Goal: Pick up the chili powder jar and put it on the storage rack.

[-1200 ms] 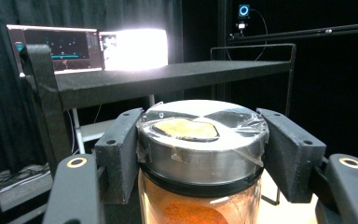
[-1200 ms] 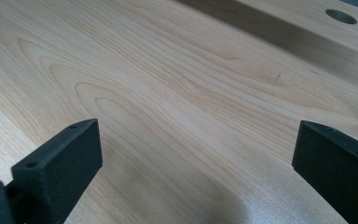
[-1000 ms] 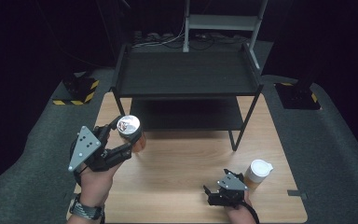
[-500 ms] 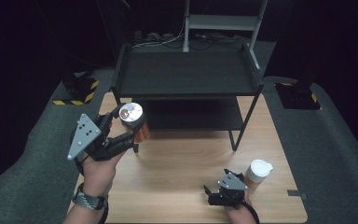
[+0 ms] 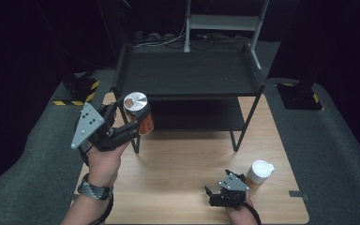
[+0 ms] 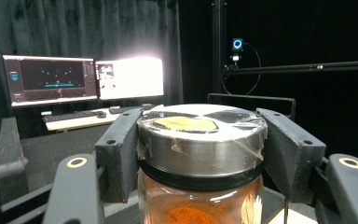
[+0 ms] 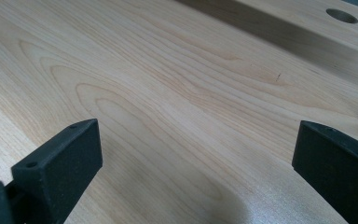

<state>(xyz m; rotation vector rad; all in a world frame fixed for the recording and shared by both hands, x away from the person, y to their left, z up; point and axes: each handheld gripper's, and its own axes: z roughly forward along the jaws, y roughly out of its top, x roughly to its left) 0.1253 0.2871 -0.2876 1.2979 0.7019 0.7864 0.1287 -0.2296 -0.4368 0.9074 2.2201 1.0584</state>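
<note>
One jar [image 6: 200, 154], label seemingly unreadable

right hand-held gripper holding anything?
No: in the right gripper view the right hand-held gripper has its jaws wide apart over bare wooden table.

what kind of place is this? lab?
Probably a recording lab or studio: black curtains all round, lit computer monitors on a desk, and a small rail-mounted camera with a blue ring light.

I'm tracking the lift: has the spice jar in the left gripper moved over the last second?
Yes. The jar, clamped in the left gripper, has moved up-frame and rightward, towards the black shelf rack's front left corner.
</note>
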